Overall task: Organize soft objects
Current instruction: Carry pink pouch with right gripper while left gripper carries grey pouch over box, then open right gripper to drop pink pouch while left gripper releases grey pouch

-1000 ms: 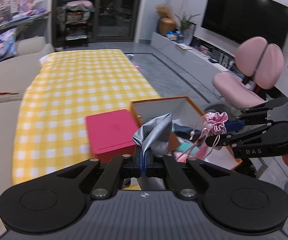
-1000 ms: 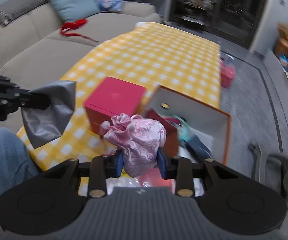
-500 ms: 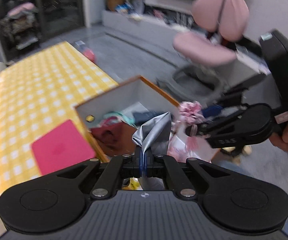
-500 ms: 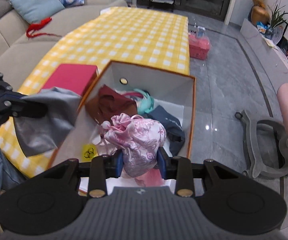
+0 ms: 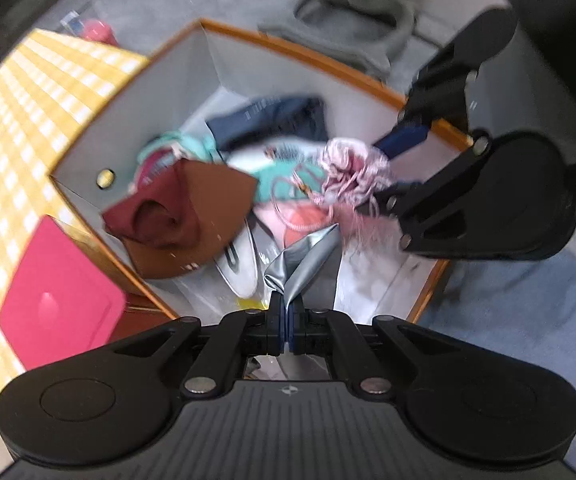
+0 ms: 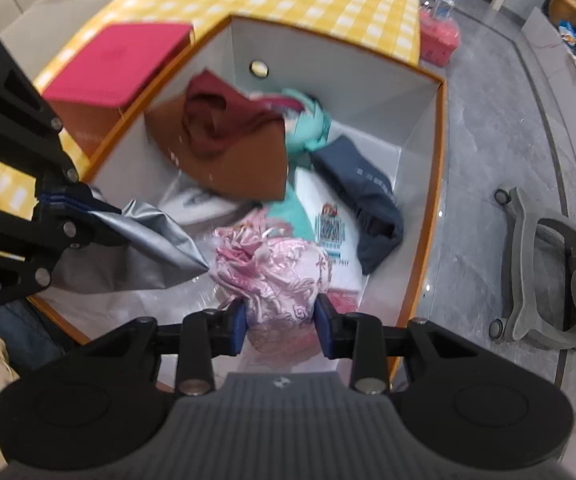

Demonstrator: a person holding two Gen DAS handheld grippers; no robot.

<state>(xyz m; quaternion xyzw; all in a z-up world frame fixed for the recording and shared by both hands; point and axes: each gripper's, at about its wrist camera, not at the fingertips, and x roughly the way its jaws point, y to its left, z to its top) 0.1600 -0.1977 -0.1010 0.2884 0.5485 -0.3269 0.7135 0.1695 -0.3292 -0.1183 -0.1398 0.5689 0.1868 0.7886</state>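
My left gripper is shut on a silver-grey pouch and holds it over the near side of an orange-rimmed white box. My right gripper is shut on a pink patterned drawstring bag and holds it over the same box. The pouch and the left gripper show at the left of the right wrist view, the bag and the right gripper at the right of the left wrist view. Inside lie a brown-maroon cloth, a teal cloth and a navy cloth.
A red flat box lies on the yellow checked tablecloth beside the box's left wall. A grey chair base stands on the floor to the right. A beige sofa is behind the table.
Both grippers have moved forward and down over the open box, each still holding its item. The box interior now fills both views.
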